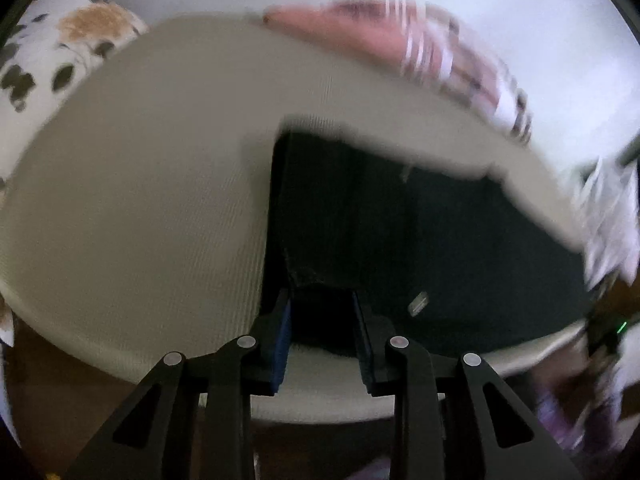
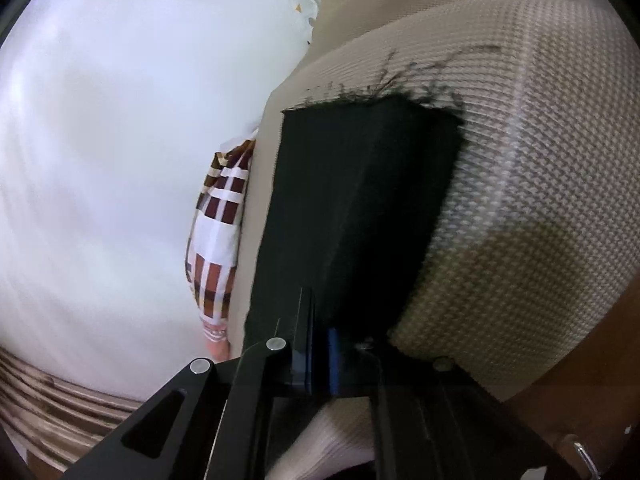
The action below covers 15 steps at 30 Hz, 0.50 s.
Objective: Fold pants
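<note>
The black pants [image 1: 400,240] lie on a beige woven mattress [image 1: 140,200]. My left gripper [image 1: 323,320] points down at their near corner. That dark fabric fills the narrow gap between the blue pads, and the jaws are shut on it. In the right wrist view the pants [image 2: 360,200] stretch away from my right gripper [image 2: 320,352] as a flat folded strip with a frayed hem [image 2: 380,96] at the far end. This gripper is shut on the strip's near edge, which hides the far finger. A small label [image 1: 418,302] shows on the cloth.
A spotted pillow [image 1: 60,48] lies at the far left and a pink striped cloth [image 1: 380,36] beyond the mattress. A brown-and-white plaid cloth [image 2: 218,240] sits by the mattress edge [image 2: 260,208], next to a white sheet [image 2: 120,160]. Brown floor [image 1: 60,392] lies below.
</note>
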Each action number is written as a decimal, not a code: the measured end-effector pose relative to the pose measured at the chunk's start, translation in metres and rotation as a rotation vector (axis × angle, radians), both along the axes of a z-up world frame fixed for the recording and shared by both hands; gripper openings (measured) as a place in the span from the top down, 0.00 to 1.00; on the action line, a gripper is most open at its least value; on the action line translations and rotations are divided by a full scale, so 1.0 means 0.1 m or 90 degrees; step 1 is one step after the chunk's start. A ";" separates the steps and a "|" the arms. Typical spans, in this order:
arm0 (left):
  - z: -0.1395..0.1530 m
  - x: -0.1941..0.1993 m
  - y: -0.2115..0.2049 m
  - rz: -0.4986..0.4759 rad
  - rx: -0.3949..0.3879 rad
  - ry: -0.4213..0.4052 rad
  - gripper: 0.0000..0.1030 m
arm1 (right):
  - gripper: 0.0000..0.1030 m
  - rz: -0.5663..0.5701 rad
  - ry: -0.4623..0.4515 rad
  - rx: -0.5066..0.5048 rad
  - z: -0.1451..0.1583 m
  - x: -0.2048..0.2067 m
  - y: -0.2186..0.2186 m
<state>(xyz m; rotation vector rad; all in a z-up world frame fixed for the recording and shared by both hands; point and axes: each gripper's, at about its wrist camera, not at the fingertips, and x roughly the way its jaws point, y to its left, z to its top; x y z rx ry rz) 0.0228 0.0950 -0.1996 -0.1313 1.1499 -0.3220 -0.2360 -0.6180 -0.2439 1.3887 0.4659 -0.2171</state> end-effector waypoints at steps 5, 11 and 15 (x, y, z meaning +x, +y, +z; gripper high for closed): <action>-0.02 -0.05 0.06 0.031 -0.032 -0.035 0.71 | 0.97 0.008 -0.003 0.001 -0.01 0.00 -0.02; 0.13 0.00 -0.03 0.022 -0.004 -0.080 0.72 | 0.97 0.006 -0.016 -0.002 -0.03 -0.04 -0.02; -0.01 0.01 0.02 0.027 -0.006 -0.059 0.71 | 0.97 -0.007 -0.039 0.006 -0.06 -0.17 -0.07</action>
